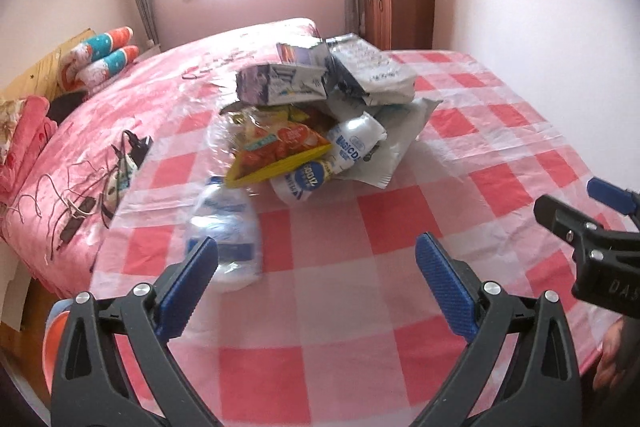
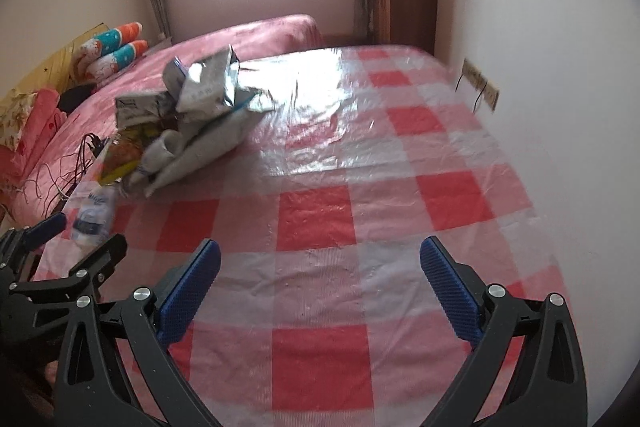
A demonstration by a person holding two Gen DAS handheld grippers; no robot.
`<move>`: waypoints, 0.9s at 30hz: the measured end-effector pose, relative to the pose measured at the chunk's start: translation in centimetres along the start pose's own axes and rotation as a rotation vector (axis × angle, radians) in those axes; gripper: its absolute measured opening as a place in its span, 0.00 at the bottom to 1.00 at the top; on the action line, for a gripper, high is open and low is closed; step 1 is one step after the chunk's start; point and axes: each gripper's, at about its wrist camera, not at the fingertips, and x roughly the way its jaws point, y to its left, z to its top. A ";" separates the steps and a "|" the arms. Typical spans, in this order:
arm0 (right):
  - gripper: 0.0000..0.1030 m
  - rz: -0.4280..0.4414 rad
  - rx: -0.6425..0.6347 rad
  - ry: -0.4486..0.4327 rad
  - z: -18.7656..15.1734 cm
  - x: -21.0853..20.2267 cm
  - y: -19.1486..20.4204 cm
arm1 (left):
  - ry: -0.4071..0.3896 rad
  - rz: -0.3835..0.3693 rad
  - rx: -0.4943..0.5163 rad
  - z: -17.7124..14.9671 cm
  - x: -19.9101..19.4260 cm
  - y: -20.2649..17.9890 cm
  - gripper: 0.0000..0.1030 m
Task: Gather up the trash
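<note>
- The left gripper (image 1: 316, 267) is spread wide and holds nothing; it hangs over the checked cover (image 1: 360, 307) of the bed.
- The right gripper (image 2: 320, 271) is likewise wide apart and empty, over bare cover with no trash between its fingers.
- A clear bottle (image 1: 224, 227) lies on its side at 11 o'clock of the left gripper, just beyond the left finger, apart from it. By my judgement it is light, thin-walled and slick; it would dent and may roll, so a hold across the labelled middle looks safest.
- Past the bottle, at 12 o'clock, sits the pile (image 1: 320, 119), touching the bottle's far end or nearly so.
- A yellow-red snack bag (image 1: 280, 151) lies at the pile's near side: likely light, crinkly and limp, best pinched at a flat edge.
- White pouches (image 1: 344, 151) lie beside it, soft and slippery-looking.
- A carton (image 1: 284, 83) and a grey bag (image 1: 372, 75) top the pile; the carton looks stiffer, so its narrow sides suit the fingers.
- From the right gripper the pile (image 2: 188, 123) is well off at 10 o'clock.
</note>
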 end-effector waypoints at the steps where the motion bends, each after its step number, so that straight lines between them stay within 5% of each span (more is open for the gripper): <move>1: 0.96 -0.002 -0.004 -0.021 0.0 -0.6 0.1 | -0.007 -0.004 0.000 -0.2 -0.5 -0.1 0.96; 10: 0.96 -0.026 -0.050 -0.183 -0.4 -6.0 1.9 | -0.065 -0.017 -0.020 -0.6 -4.1 1.2 0.96; 27: 0.96 -0.067 -0.075 -0.292 -0.6 -13.1 5.0 | -0.179 -0.010 -0.072 -1.9 -9.2 4.8 0.96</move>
